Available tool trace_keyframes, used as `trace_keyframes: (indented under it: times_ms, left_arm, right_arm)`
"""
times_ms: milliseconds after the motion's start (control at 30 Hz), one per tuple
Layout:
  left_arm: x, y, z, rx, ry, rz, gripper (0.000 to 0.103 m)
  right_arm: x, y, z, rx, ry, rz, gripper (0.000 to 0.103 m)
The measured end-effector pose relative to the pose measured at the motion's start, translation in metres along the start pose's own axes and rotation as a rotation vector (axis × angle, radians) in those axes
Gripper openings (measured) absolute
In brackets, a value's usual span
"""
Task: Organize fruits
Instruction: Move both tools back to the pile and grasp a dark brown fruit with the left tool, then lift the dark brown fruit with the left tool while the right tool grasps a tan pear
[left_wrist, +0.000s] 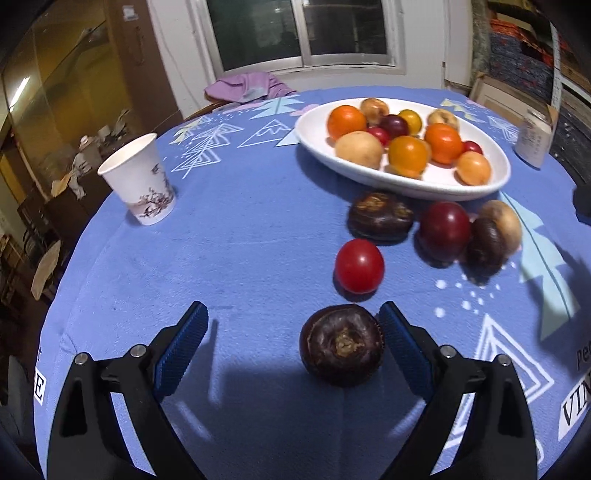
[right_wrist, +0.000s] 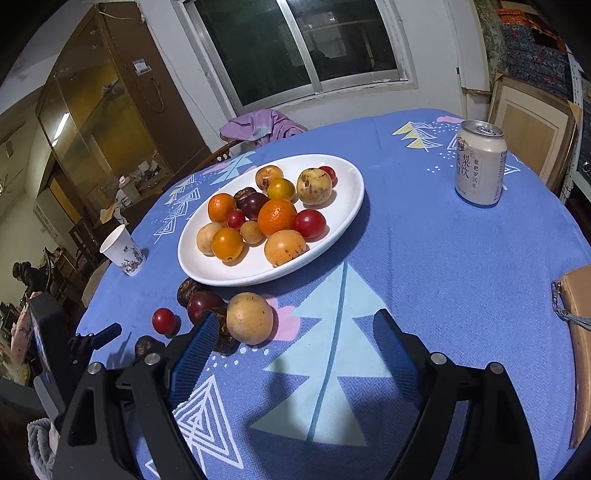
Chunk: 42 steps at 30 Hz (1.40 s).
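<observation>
Fruits (left_wrist: 359, 265) beside heaped white plate (left_wrist: 402, 181)

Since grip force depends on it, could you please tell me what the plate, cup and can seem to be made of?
Plate: likely glazed ceramic, glossy white with a thick rim.
Cup: probably paper, matte with a rolled lip and printed blossoms.
Can: apparently aluminium, silvery pull-tab top.

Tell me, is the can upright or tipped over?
Upright. The can stands on its base on the blue cloth, its top facing up.

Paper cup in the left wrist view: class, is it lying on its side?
No, the paper cup stands upright on the blue tablecloth, its open mouth facing up.
</observation>
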<state>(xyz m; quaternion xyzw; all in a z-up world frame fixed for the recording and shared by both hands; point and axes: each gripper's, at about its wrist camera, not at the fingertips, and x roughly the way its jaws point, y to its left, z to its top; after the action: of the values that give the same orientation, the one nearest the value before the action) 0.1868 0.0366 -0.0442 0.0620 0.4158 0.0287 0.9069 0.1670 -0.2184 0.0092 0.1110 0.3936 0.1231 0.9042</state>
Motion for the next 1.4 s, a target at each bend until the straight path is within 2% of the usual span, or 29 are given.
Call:
trace_keyframes:
  times_ms: [33, 167, 300, 367, 600, 867, 1133, 1233, 1300, 1400]
  left_arm:
    - [0.001, 0.003, 0.001, -0.009, 0.002, -0.005, 0.091]
    - [0.01, 0.007, 0.003, -0.01, 0.033, -0.062, 0.07]
    - [0.01, 0.006, 0.003, -0.003, 0.026, -0.097, 0.055]
    - [0.009, 0.001, 0.003, 0.004, 0.023, -0.126, 0.042]
    - [0.002, -0.001, 0.004, 0.004, -0.011, -0.11, 0.042]
    - [0.003, 0.029, 0.01, -0.113, -0.003, -0.105, 0.042]
    - [0.008, 0.021, 0.007, -0.08, 0.017, -0.103, 0.042]
    - [0.009, 0.02, 0.006, -0.079, 0.021, -0.105, 0.042]
    - [0.011, 0.019, 0.006, -0.077, 0.025, -0.101, 0.042]
    - [0.013, 0.018, 0.006, -0.077, 0.033, -0.1, 0.042]
  right_arm:
    - [0.0, 0.0, 0.0, -0.001, 0.0, 0.0, 0.087]
    - [0.001, 0.002, -0.001, -0.005, 0.007, -0.002, 0.087]
    - [0.004, 0.003, -0.003, -0.012, 0.016, -0.007, 0.087]
    - [0.006, 0.004, -0.004, -0.017, 0.02, -0.011, 0.087]
    - [0.01, 0.009, -0.007, -0.036, 0.036, -0.018, 0.087]
    - [0.021, 0.017, -0.013, -0.091, 0.067, -0.01, 0.087]
    - [0.041, 0.021, -0.012, -0.083, 0.086, 0.007, 0.087]
    - [0.054, 0.022, -0.011, -0.054, 0.105, 0.021, 0.082]
    - [0.062, 0.02, -0.009, -0.009, 0.125, 0.06, 0.079]
    - [0.067, 0.024, -0.008, -0.006, 0.118, 0.083, 0.075]
